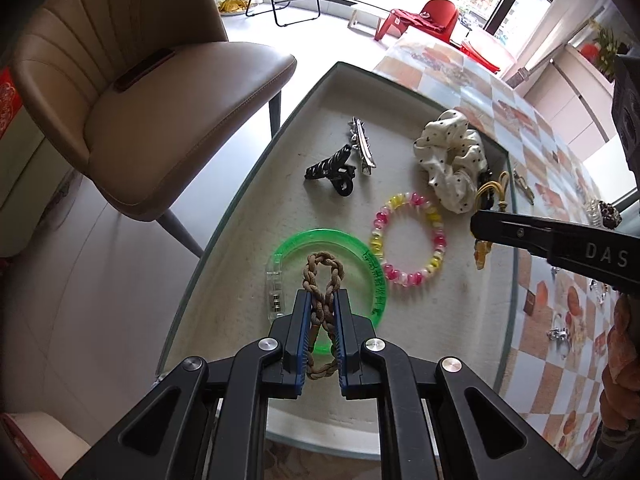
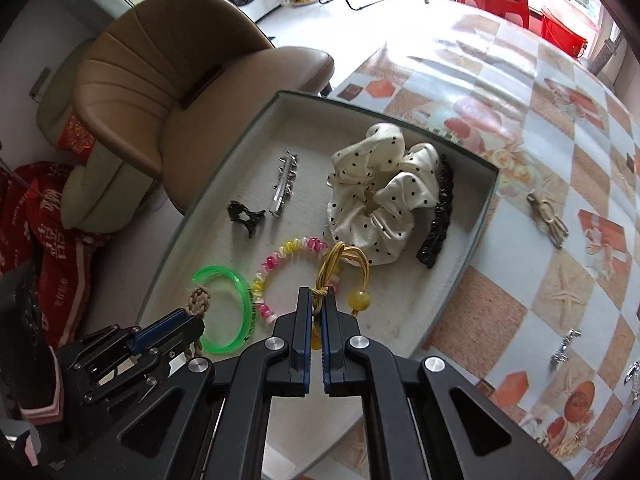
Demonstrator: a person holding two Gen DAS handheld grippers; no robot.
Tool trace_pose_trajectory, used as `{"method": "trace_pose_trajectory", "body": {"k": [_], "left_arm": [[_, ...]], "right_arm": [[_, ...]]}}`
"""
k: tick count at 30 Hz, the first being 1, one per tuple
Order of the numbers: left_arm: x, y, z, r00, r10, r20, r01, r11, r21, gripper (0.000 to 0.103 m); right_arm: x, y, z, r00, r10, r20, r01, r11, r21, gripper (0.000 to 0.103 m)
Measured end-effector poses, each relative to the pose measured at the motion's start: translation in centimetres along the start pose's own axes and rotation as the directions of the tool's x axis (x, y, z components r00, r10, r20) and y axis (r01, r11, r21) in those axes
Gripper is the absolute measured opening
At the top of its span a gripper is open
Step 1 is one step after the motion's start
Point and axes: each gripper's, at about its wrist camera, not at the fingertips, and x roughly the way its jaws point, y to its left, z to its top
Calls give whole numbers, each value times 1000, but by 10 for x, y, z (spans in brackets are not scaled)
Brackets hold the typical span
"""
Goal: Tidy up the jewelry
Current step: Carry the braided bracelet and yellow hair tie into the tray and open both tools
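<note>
My left gripper (image 1: 322, 294) is shut on a brown braided cord bracelet (image 1: 323, 270) and holds it over a green plastic bangle (image 1: 340, 240) in the grey tray (image 1: 248, 184). My right gripper (image 2: 316, 292) is shut on a yellow cord bracelet (image 2: 340, 262) with a yellow bead, above the tray's right side. In the tray lie a pink and yellow bead bracelet (image 1: 410, 238), a white polka-dot scrunchie (image 1: 450, 160), a black claw clip (image 1: 330, 168), a silver spiked clip (image 1: 362, 146) and a black hair clip (image 2: 438, 220).
The tray sits at the corner of a table with a patterned cloth (image 2: 560, 160). Loose pieces lie on the cloth: a beige cord piece (image 2: 546, 216) and small silver clips (image 2: 564, 346). A tan chair (image 1: 140, 100) stands left of the table.
</note>
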Motion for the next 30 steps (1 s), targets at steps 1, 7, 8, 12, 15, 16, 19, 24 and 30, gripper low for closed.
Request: {"method": "trace_pose_trajectory", "body": {"k": [1, 7, 8, 12, 15, 16, 19, 24, 30], "left_arm": [[2, 0, 0, 1000, 2, -1, -2, 1000, 0, 15], [9, -2, 0, 1000, 20, -8, -20, 1000, 15, 15], [11, -3, 0, 1000, 25, -11, -24, 1000, 16, 15], [15, -4, 0, 999, 51, -16, -51, 999, 20, 15], [17, -5, 0, 998, 62, -22, -62, 998, 28, 15], [18, -6, 0, 997, 70, -25, -69, 997, 32, 15], [20, -6, 1, 996, 78, -31, -77, 996, 33, 15], [19, -8, 3, 995, 92, -28, -91, 995, 34, 15], [16, -11, 4, 994, 107, -24, -106, 994, 29, 16]], "right_arm": [[5, -1, 1, 1000, -5, -7, 5, 1000, 3, 4], [22, -2, 0, 999, -33, -33, 33, 999, 4, 4], [24, -2, 0, 999, -34, -37, 35, 999, 6, 4], [32, -4, 0, 998, -37, -54, 38, 999, 19, 4], [36, -6, 1, 998, -32, -60, 34, 999, 32, 5], [36, -6, 1, 998, -29, -59, 31, 999, 34, 5], [37, -7, 1, 998, -25, -62, 27, 999, 35, 5], [36, -10, 3, 997, -13, -78, 17, 999, 52, 8], [22, -14, 5, 998, 27, -49, -24, 997, 67, 41]]}}
